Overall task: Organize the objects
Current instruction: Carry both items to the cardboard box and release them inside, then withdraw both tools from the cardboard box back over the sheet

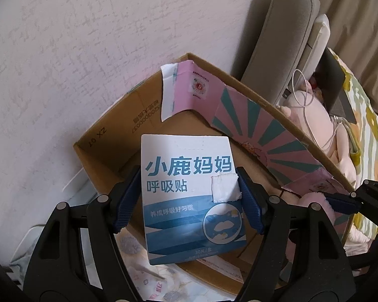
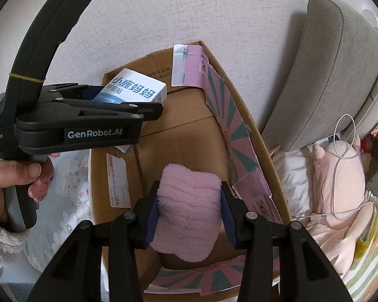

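We found the left gripper [image 1: 189, 201] clamped on the white-and-blue printed carton [image 1: 189, 193], and the right gripper [image 2: 187, 214] clenching the fluffy pink cloth roll [image 2: 187, 211], both above the open brown cardboard box [image 2: 189, 130]. Released there, the carton risked catching the box's pink liner flap [image 1: 186, 88]; crowded grippers risked colliding.

frame: left gripper [image 2: 128, 95] black plastic, silver screws, white "GenRobot.AI" lettering
band: yellow rubber band [image 2: 26, 77] around its curved black handle
pads: right gripper [image 2: 189, 214] ribbed dark-blue pads [image 2: 152, 216]
sleeve: white fleecy cuff [image 2: 0, 236]
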Tool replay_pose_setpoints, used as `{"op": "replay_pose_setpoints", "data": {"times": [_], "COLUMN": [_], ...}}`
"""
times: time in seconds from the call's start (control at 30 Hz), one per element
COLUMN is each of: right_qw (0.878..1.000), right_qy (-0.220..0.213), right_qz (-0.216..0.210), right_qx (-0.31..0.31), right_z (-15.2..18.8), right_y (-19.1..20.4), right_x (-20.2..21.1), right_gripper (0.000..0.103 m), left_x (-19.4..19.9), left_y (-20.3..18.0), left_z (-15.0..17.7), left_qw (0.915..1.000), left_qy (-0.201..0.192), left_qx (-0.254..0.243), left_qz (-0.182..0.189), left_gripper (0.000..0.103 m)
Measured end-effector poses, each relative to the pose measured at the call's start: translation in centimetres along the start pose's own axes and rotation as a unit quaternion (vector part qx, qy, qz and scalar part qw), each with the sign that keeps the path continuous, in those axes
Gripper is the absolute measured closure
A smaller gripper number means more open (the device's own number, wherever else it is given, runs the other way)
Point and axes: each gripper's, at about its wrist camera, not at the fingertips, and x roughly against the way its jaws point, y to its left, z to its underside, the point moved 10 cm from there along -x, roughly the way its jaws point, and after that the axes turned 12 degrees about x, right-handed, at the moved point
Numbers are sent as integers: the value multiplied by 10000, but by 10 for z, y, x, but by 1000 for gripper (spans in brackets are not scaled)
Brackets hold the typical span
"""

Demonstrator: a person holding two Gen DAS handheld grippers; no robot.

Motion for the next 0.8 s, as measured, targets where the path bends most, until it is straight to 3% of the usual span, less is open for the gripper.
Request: {"op": "replay_pose_setpoints", "data": {"times": [0.17, 0.2, 0.23, 0.3, 0.8], "right_qw": [9999, 9999, 9998, 9995, 9987], "right_qy": [-110, -110, -88, -133, -406], "right_qz": [-15, 0, 42, 174, 148], "right_qx": [89, 127, 162, 206, 253], "right_z": [-4, -4, -5, -6, -16], "right_y": [5, 7, 8, 9, 19], "right_x": [2, 1, 0, 1, 30], "right_gripper": [58, 49, 33, 17, 17], "left_x": [8, 8, 9, 13, 65], "left_y": [1, 0, 0, 0, 3], "left_z": [-2, -2, -2, -4, -7], "left_qw": [9999, 9999, 9999, 9999, 9989], "left_qy": [-67, -45, -36, -118, -467], "left_qx": [-8, 20, 33, 28, 23], "left_qz": [-125, -128, -137, -97, -33], "left_gripper": [29, 23, 0, 0, 0]}}
